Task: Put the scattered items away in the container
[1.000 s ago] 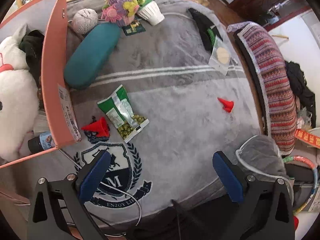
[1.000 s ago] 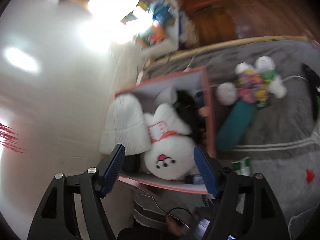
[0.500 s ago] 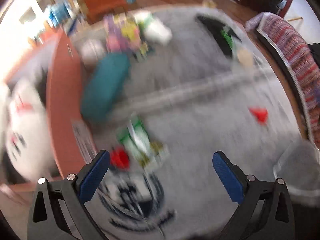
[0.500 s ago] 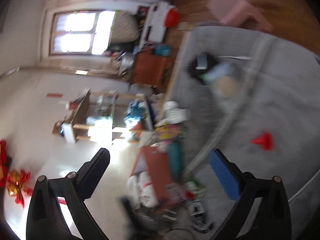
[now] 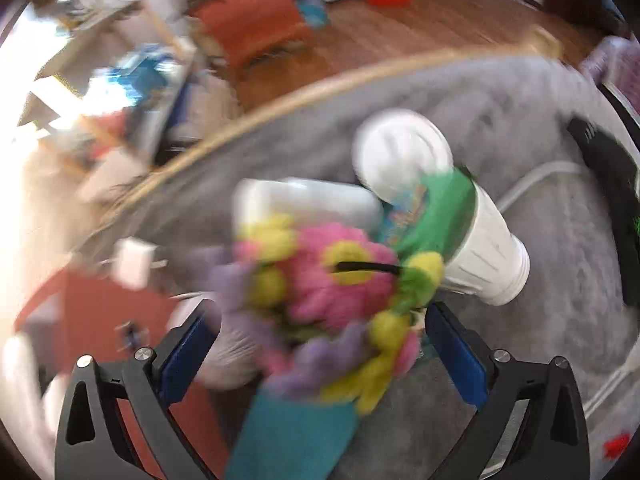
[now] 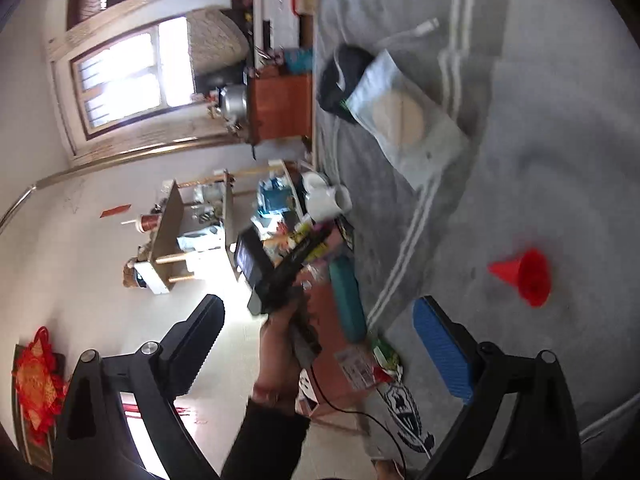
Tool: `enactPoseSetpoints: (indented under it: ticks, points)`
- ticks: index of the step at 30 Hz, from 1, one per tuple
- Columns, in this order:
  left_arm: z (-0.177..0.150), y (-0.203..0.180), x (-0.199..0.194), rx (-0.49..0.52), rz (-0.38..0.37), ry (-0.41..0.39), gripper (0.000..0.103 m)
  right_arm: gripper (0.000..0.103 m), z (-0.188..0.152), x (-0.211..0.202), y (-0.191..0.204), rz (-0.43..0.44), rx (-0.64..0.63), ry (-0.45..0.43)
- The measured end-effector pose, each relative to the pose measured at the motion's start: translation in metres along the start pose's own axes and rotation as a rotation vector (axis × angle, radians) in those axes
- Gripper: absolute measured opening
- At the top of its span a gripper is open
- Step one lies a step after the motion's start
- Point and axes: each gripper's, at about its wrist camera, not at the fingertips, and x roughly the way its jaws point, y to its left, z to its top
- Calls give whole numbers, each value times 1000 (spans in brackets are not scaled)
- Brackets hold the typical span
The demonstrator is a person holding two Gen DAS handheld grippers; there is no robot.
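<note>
Left tongs are down over the fuzzy flower bunch, a soft clump of pink, yellow and purple pompom blooms, and the jaws are closing with that bunch sitting right between the blue ribbed pads; the picture is smeared, so I cannot tell if the pads are pressing on it. Just behind the flowers lies a white ribbed plastic pot on its side, a green band around it, its round base facing up. Under the flowers there's the smooth teal case, long and rounded. All this rests on the grey plush blanket, and the orange-pink cardboard box, the container, sits off to the left, its wall just beside the case. Over on the other side, the right tongs hang wide with nothing between them, the jaws easing inward a touch. Near the blue pad stands a little red plastic cone, lying on the blanket, apart from the pad. Further up the blanket lies a clear flat packet with a tan disc inside, overlapping a black shoe. A hand in a dark sleeve grips the left tool's black handle.
</note>
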Motion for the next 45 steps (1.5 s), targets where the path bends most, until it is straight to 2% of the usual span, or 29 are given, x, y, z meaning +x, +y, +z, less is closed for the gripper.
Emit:
enactPoseSetpoints:
  ticks: [2, 5, 9, 12, 14, 16, 18, 19, 21, 24, 28, 30, 33, 37, 45]
  points:
    - [-6, 9, -7, -21, -36, -4, 69, 96, 1, 0, 0, -4, -8, -4]
    - [-18, 24, -39, -38, -114, -37, 68, 96, 0, -6, 2, 27, -6, -24]
    - [-41, 71, -127, -96, -224, -175, 68, 97, -4, -8, -6, 45, 36, -10]
    - [-56, 130, -198, -171, -232, -279, 69, 97, -5, -11, -8, 53, 53, -8]
    - [-63, 170, -227, -222, -212, -309, 70, 97, -5, -12, -7, 53, 51, -12]
    - [-63, 195, -238, -238, -204, -301, 76, 97, -6, -12, -7, 48, 46, -11]
    - [-57, 217, -227, -218, -236, -238, 88, 97, -5, -11, -9, 34, 41, -4]
    - [-56, 222, -222, -215, -235, -208, 90, 97, -5, -9, -11, 22, 44, 2]
    - [-53, 236, -213, -204, -171, -135, 90, 97, -5, -9, -16, 9, 57, 8]
    - [-55, 255, -226, -195, -158, -146, 90, 97, -4, -12, -21, 6, 73, 0]
    - [-61, 289, -257, -290, -182, -192, 93, 98, -3, -17, -19, 20, 65, -15]
    - [-69, 299, -265, -306, -171, -194, 93, 99, -4, -16, -19, 18, 67, -15]
    - [-76, 305, -271, -300, -156, -194, 93, 99, -5, -14, -22, 25, 84, -5]
    - [-73, 286, -267, -285, -225, -183, 93, 99, -7, -14, -21, 35, 91, -5]
    - [-20, 160, -191, -221, -366, -78, 93, 99, -6, -11, -23, 43, 111, 2]
